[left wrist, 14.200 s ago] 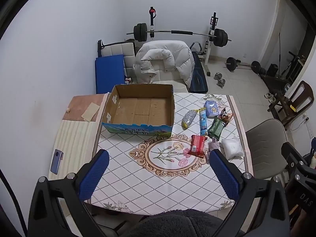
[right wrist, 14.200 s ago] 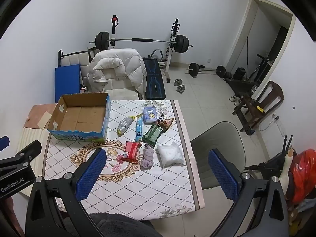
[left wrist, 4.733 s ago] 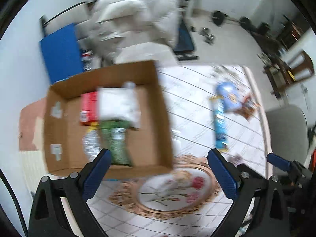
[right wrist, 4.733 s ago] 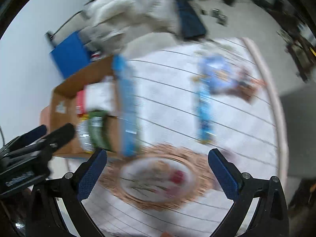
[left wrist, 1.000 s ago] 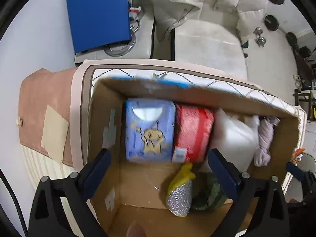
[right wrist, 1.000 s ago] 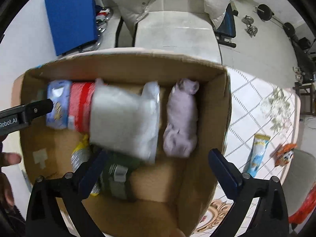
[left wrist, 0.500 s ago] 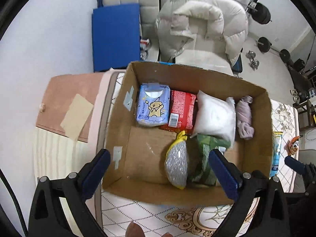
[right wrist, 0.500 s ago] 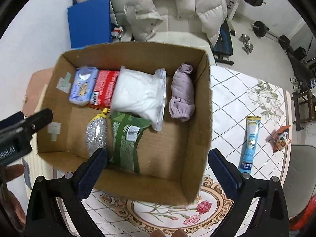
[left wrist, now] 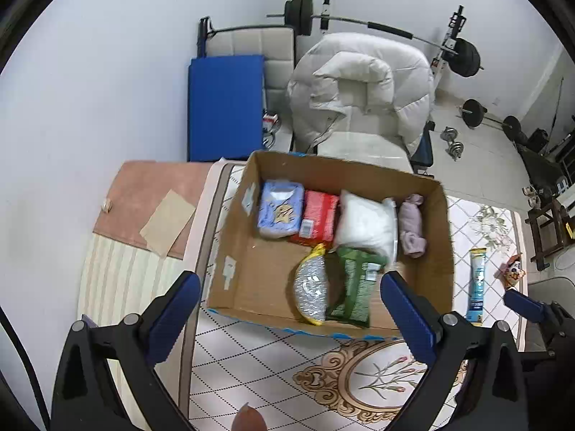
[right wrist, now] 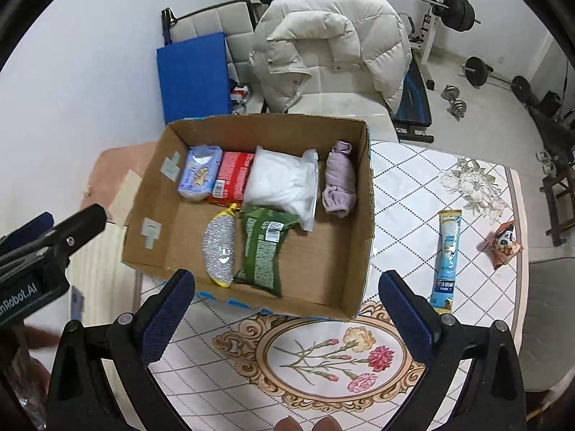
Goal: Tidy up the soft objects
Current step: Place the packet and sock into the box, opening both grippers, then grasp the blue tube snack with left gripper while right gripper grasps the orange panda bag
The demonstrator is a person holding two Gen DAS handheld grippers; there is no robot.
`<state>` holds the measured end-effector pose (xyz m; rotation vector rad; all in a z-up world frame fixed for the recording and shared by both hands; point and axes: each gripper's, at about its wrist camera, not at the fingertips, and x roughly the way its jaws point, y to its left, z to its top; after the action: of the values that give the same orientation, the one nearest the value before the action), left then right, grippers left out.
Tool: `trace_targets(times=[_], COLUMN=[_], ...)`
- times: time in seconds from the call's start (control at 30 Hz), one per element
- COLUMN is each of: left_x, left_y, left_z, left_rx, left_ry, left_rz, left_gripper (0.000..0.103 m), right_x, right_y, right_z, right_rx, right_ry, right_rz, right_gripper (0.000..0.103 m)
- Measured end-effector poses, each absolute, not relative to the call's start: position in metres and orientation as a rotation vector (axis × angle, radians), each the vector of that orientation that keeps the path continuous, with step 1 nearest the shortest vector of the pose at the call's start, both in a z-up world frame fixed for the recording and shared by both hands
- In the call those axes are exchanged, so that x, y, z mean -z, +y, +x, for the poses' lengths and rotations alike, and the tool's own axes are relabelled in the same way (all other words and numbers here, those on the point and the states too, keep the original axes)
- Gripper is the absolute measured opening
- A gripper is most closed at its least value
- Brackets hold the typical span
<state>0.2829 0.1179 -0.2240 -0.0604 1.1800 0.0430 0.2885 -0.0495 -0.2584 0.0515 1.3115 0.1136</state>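
Observation:
A cardboard box [right wrist: 359,215] [left wrist: 233,237] stands on the table and holds several soft items: a blue tissue pack [right wrist: 199,174], a red pack [right wrist: 231,176], a white bag [right wrist: 282,181], a rolled lilac cloth [right wrist: 339,179], a silver scrubber [right wrist: 219,244] and a green pack [right wrist: 264,248]. My left gripper [left wrist: 287,305] hovers open above the box's near wall, with nothing between its fingers. My right gripper [right wrist: 285,305] is open too, empty, over the box's front edge. A blue stick pack [right wrist: 447,255] and a small panda snack bag [right wrist: 503,240] lie on the tablecloth right of the box.
The table wears a diamond-pattern cloth [right wrist: 406,186] with a floral medallion [right wrist: 323,359]. Behind it a chair carries a white puffer jacket [right wrist: 330,36]. A blue mat [right wrist: 194,75], a barbell rack [left wrist: 377,25] and dumbbells [right wrist: 454,102] fill the room beyond. A grey chair [right wrist: 546,323] stands at right.
Both grippers have pulled back and up from inside the box, so the whole box and the table now show. Contents of the box stay put.

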Motion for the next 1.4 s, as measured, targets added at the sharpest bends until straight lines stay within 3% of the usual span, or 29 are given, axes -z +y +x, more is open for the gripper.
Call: trace_targets(times=[0.17,0.4,0.6,0.77,0.97,1.13,1.3,1.37,1.4], left_x=[0.206,0.215,0.295,0.371,0.442,0.475,0.472,0.467,0.466], left_y=[0.063,-0.057,-0.183,-0.248,-0.284,-0.296,-0.299,-0.299,-0.296], left_z=[0.283,0.302,0.326,0.335,0.334,0.334,0.331,0.33,0.33], left_rx=[-0.037,0.151,0.31,0.369,0.376,0.326,0.288,0.29,0.295], left_ry=[1.13,1.148,1.341,1.565,1.772,1.837,1.784,1.756,1.76], left_rz=[0.067,0.099,0.149,0.136,0.093,0.132,0.2,0.21,0.187], left_gripper=[0.103,0.103,0.099,0.075,0.073,0.073,0.041,0.019,0.017], right_x=[0.244,0.239,0.273,0.315,0.364,0.399,0.428,0.438,0.448], right_y=[-0.084,-0.218,-0.362,-0.451,-0.493,-0.481,-0.458,-0.452,-0.447], right_z=[0.286,0.279,0.284,0.292,0.311,0.337,0.363,0.369,0.373], right_rx=[-0.105,0.072,0.296,0.364,0.34,0.24,0.132,0.111,0.104], right_ry=[1.291,1.295,1.354,1.428,1.493,1.554,1.618,1.643,1.662], right_rz=[0.122,0.214,0.276,0.378,0.428,0.32,0.138,0.085,0.047], right_gripper=[0.103,0.103,0.103,0.103,0.103,0.103,0.103,0.1,0.098])
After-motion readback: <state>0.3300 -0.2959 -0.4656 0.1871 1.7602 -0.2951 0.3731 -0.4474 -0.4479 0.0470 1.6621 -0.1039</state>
